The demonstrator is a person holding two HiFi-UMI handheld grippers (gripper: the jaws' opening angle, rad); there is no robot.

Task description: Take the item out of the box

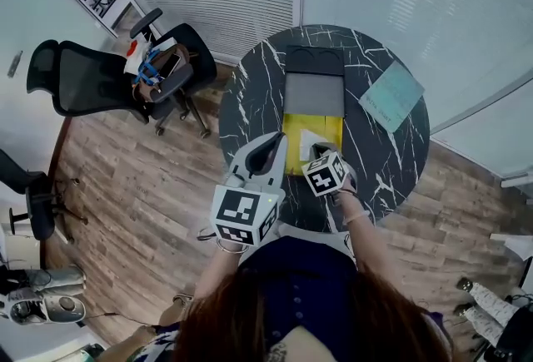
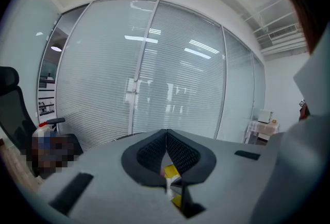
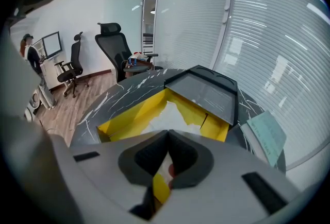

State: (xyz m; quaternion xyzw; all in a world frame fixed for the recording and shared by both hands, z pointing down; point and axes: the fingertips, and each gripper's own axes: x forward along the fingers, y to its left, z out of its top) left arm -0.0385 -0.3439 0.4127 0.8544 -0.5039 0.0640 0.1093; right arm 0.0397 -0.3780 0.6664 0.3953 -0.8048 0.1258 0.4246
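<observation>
An open box with a yellow inside (image 1: 293,136) lies on the round black marble table (image 1: 254,94), its grey lid (image 1: 314,94) folded back to the far side. A white item (image 1: 313,141) lies in the box. In the right gripper view the box (image 3: 126,117), the white item (image 3: 170,117) and the lid (image 3: 203,91) sit just beyond my jaws. My right gripper (image 1: 321,152) (image 3: 167,136) hovers at the box's near edge with its tips together. My left gripper (image 1: 266,154) (image 2: 166,134) is shut beside the box's near left corner and tilts up toward the glass wall.
A teal booklet (image 1: 391,96) (image 3: 265,135) lies on the table to the right of the lid. A black office chair (image 1: 92,77) loaded with things stands on the wood floor to the left. Glass walls with blinds close off the far side.
</observation>
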